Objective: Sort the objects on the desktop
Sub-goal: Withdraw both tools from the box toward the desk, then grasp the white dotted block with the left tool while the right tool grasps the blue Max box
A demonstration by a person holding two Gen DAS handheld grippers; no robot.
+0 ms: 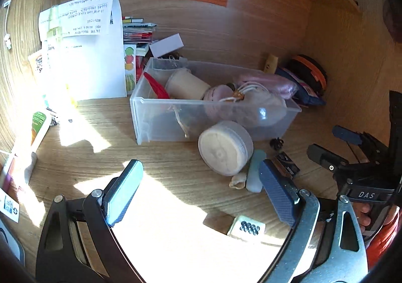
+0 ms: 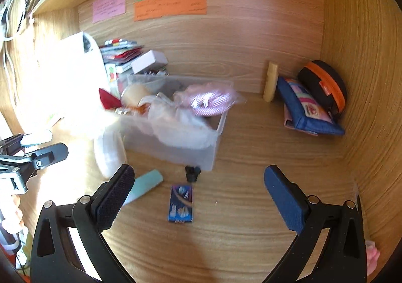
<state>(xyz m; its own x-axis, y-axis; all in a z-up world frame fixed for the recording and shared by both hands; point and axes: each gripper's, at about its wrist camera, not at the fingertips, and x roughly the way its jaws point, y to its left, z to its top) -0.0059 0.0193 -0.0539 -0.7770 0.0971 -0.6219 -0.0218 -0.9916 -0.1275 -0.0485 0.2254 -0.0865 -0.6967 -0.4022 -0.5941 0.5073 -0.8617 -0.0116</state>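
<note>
A clear plastic bin (image 1: 160, 117) (image 2: 176, 149) stands on the wooden desk, holding a cream jar, pouches and a red item. A round white lidded tub (image 1: 224, 148) leans against its front wall. Beside the tub lie a pale green bar (image 1: 255, 171) (image 2: 147, 186), a small shell (image 1: 237, 181), a black clip (image 1: 276, 143) (image 2: 192, 173) and a small blue packet (image 2: 181, 203). A die-like white cube (image 1: 247, 229) sits between my left gripper's fingers. My left gripper (image 1: 201, 192) is open and empty. My right gripper (image 2: 198, 197) is open above the blue packet, also seen at the right of the left wrist view (image 1: 334, 147).
White papers (image 1: 88, 44), stacked booklets and a white box (image 1: 167, 45) stand behind the bin. A blue pouch (image 2: 309, 112), a black-and-orange case (image 2: 324, 84) and a yellow block (image 2: 270, 84) fill the back right corner. Tubes lie at the left edge (image 1: 37, 127). Coloured notes hang on the back wall.
</note>
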